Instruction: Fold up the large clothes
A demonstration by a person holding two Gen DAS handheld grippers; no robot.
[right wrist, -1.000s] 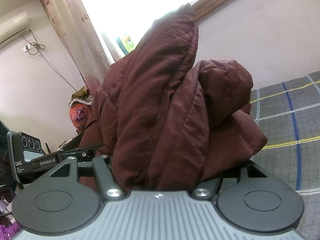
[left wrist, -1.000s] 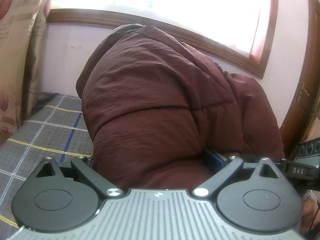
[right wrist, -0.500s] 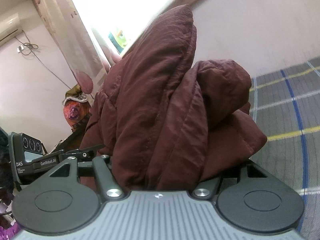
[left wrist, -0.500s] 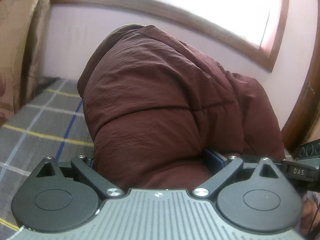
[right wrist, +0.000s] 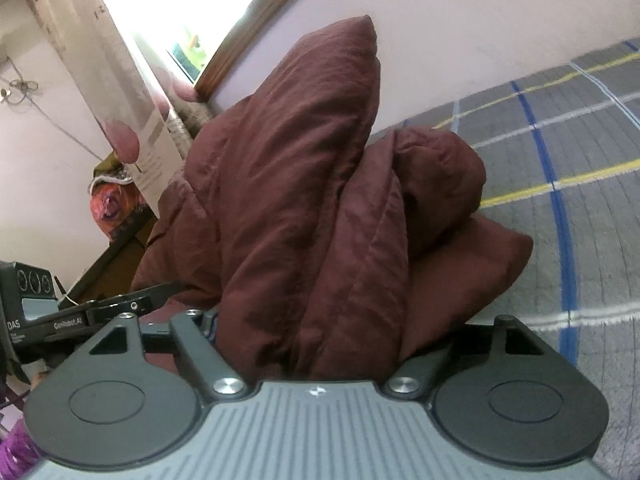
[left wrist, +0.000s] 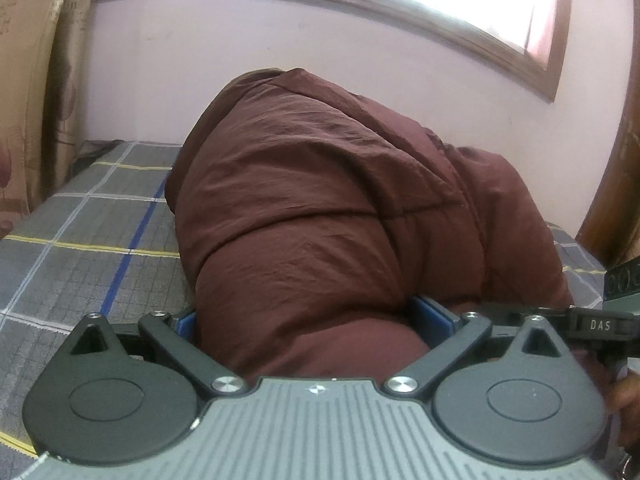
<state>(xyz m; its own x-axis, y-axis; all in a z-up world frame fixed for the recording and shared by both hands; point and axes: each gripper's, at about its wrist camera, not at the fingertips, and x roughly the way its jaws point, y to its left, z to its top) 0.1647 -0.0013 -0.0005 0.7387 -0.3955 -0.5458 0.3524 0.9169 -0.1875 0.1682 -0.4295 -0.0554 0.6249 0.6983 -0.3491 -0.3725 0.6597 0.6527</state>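
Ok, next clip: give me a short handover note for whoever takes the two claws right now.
Left claw: shut on the maroon padded jacket, a thick bunch between its blue pads.
Right claw: shut on the same jacket, several layers gathered.
The jacket hangs bunched between both claws, over the grey checked bed cover.
Done: jacket gathered and gripped from both sides.
Left: lay it down on the bed cover, flatten the folds, then let go.

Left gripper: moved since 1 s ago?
Yes. The left gripper, clamped on the maroon jacket, has dropped or tilted down: the window frame sits higher in its view and more plaid bedspread shows.
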